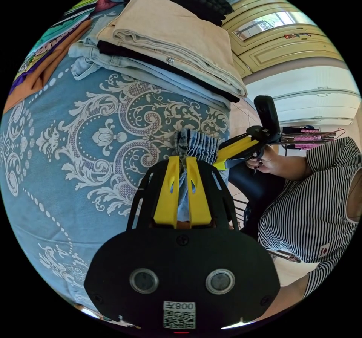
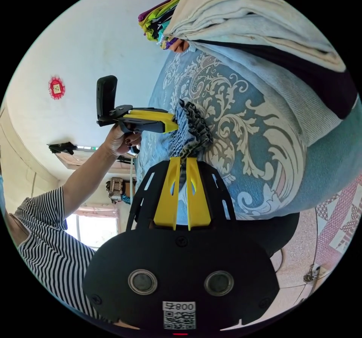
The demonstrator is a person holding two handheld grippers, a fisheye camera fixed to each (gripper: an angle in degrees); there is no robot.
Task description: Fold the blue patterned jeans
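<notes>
Bedding (image 1: 75,172) in blue with pale scrollwork spread under everything, carrying a stack of folded clothes (image 1: 169,40) toward twelve o'clock in the left gripper view. Blue patterned jeans (image 1: 196,146) hung bunched at the bed's edge, near the centre of that view, gathered into tight vertical pleats of faded, streaked denim. Both tools were clenched on that cloth: the left tool (image 1: 183,164) pinched it between its yellow jaws, and the right tool (image 2: 183,164) did likewise, with the left tool reaching in from nine o'clock in the right gripper view. To do this step well, I judged the two tools should draw apart evenly, keeping the edge taut so the pleats open flat before any fold.
</notes>
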